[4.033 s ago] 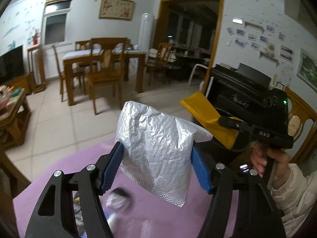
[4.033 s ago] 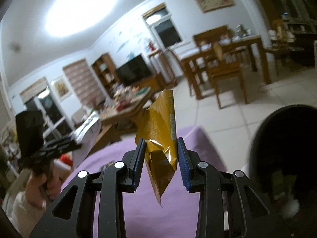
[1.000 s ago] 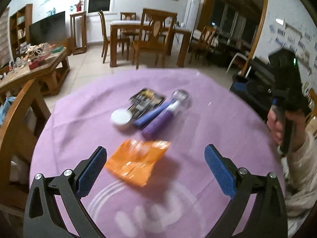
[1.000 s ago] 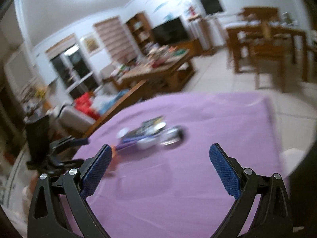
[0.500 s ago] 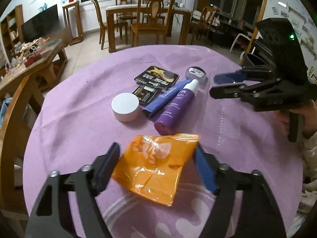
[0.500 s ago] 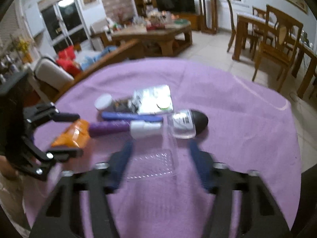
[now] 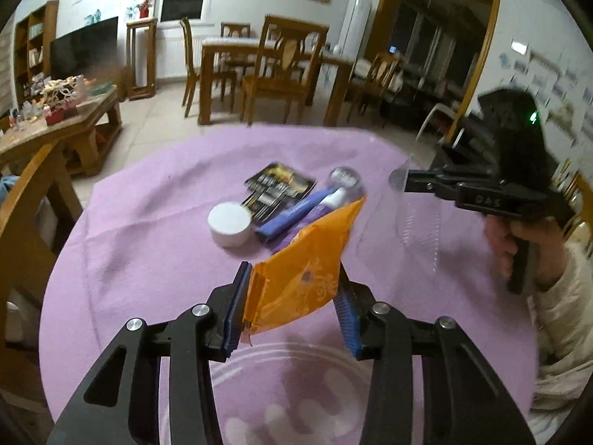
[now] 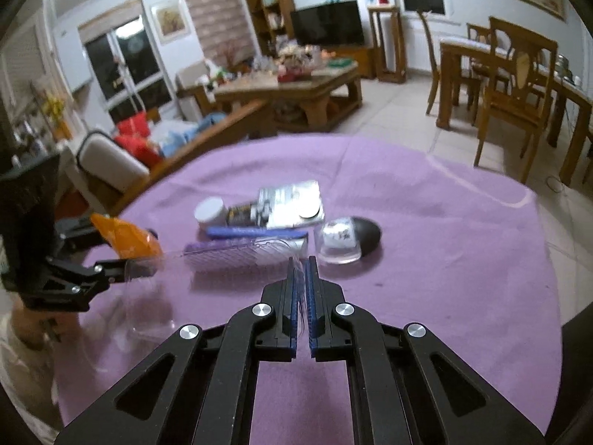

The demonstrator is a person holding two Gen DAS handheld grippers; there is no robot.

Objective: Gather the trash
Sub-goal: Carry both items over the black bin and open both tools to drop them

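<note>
My left gripper [image 7: 289, 296] is shut on an orange plastic wrapper [image 7: 307, 263] and holds it above the purple tablecloth [image 7: 148, 244]; the wrapper also shows at the left of the right wrist view [image 8: 126, 239]. My right gripper [image 8: 302, 285] is shut on a clear plastic sheet [image 8: 155, 289], which hangs off to the left, lifted over the table. In the left wrist view the right gripper [image 7: 407, 181] is at the right with the clear sheet [image 7: 418, 230] hanging below it.
On the cloth lie a white round jar [image 7: 229, 222], a black packet [image 7: 278, 185], a blue tube [image 7: 292, 211], a purple bottle [image 8: 237, 254] and a small clear jar [image 8: 339, 241]. A wooden chair back [image 7: 26, 200] stands at the table's left edge.
My left gripper has closed on the orange wrapper and lifted it off the cloth. My right gripper has closed on the clear plastic sheet and raised it.
</note>
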